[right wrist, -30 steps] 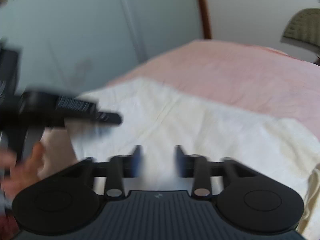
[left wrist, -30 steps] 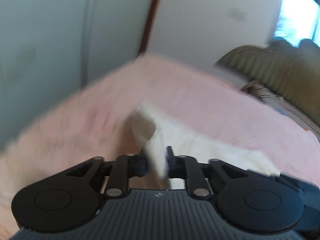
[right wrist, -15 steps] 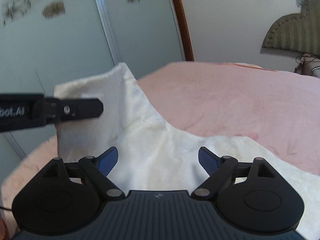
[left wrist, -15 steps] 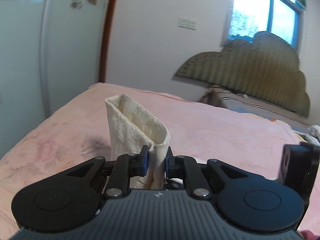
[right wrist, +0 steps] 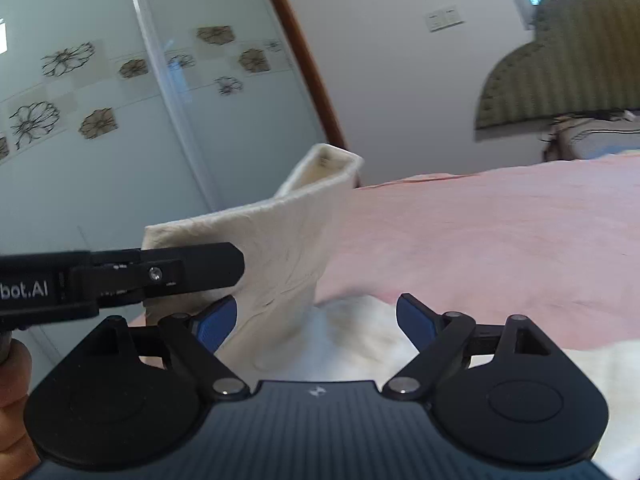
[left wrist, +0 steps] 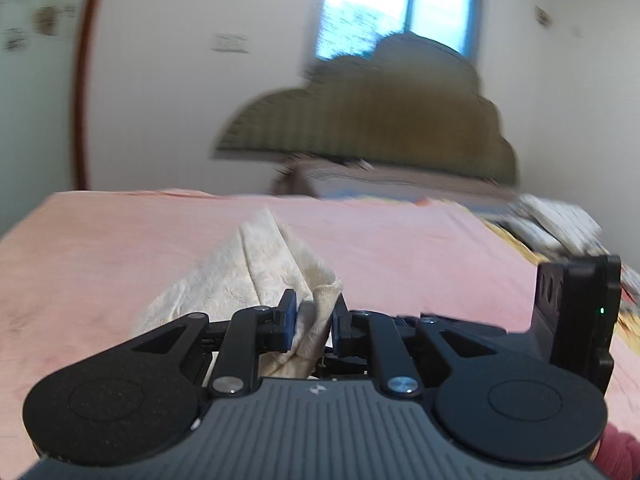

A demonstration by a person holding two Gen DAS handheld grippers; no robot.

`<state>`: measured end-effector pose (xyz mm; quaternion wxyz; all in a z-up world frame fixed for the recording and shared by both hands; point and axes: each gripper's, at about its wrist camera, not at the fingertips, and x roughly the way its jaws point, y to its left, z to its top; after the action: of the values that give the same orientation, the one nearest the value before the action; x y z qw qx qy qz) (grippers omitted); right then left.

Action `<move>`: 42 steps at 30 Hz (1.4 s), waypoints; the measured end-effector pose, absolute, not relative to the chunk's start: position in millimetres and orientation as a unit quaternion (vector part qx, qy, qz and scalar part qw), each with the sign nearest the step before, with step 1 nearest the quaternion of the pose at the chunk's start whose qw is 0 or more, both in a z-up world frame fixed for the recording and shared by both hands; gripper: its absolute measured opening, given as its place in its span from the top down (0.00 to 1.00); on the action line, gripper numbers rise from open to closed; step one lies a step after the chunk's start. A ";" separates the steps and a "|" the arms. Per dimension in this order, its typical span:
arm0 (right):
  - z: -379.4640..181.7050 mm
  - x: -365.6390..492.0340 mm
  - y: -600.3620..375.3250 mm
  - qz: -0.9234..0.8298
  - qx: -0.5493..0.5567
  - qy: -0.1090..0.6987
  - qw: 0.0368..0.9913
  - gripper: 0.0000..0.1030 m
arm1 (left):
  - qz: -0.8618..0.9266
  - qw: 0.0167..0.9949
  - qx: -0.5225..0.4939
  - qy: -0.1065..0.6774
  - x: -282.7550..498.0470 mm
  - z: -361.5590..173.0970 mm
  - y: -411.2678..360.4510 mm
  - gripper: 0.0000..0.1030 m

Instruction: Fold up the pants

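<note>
Left wrist view: the left tongs (left wrist: pixel 314 320) are clamped on a bunched edge of the cream pants (left wrist: pixel 256 280), the cloth squeezed between the two blue-padded fingers. From the pinch the fabric runs forward and down in a ridge onto the bed (left wrist: pixel 400 248), which is covered by a pink sheet. Beyond the far end of the bed stands a scalloped, ribbed olive headboard (left wrist: pixel 384 120), with a bright window (left wrist: pixel 400 8) above it and a white wall on both sides. A wall switch plate (left wrist: pixel 230 43) sits left of the headboard, and a brown door frame (left wrist: pixel 80 92) stands further left. Bedding and papers lie blurred at the right end of the headboard. A black device body, seemingly the other gripper, shows at the right edge over the bed.

Right wrist view: the right tongs (right wrist: pixel 316 320) are spread wide with nothing between the blue pads (right wrist: pixel 216 322); they hang over cream cloth lying on the bed (right wrist: pixel 500 232). Left of them the left tongs (right wrist: pixel 224 262) reach in from the side and hold a pant leg (right wrist: pixel 280 240) lifted upright above the bed, its open cuff uppermost. Behind the raised leg is a pale sliding wardrobe door (right wrist: pixel 100 100) with flower prints, then the brown door frame (right wrist: pixel 304 72), the white wall with a switch plate (right wrist: pixel 444 18), and the headboard (right wrist: pixel 568 68) at the far right of the bed.
</note>
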<state>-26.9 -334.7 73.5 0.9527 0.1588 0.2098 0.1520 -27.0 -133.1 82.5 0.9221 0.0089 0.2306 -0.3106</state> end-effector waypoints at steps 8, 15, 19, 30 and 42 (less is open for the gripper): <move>47.2 -59.2 -385.3 0.088 0.158 0.241 0.953 0.15 | -0.425 0.863 0.028 0.271 -47.7 38.1 -207.2 0.82; 25.4 -76.5 -402.4 0.058 0.178 0.242 0.952 0.15 | -0.466 0.829 0.004 0.307 -48.3 21.9 -207.3 0.84; 16.6 -74.0 -413.8 0.042 0.177 0.287 0.940 0.15 | -0.421 0.849 -0.009 0.319 -25.9 33.1 -175.0 0.77; 18.4 -78.6 -458.8 0.124 0.395 0.240 0.878 0.13 | -0.253 0.907 -0.081 0.327 33.5 68.0 -60.4 0.38; -21.9 -3.7 -450.2 0.149 0.460 0.328 0.811 0.12 | -0.215 0.889 -0.060 0.399 47.4 24.7 -41.1 0.38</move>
<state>-3.7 -450.2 -21.9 0.8114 0.4604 0.3276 0.1493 47.4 -41.1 24.7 0.8895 -0.0599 0.3986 -0.2154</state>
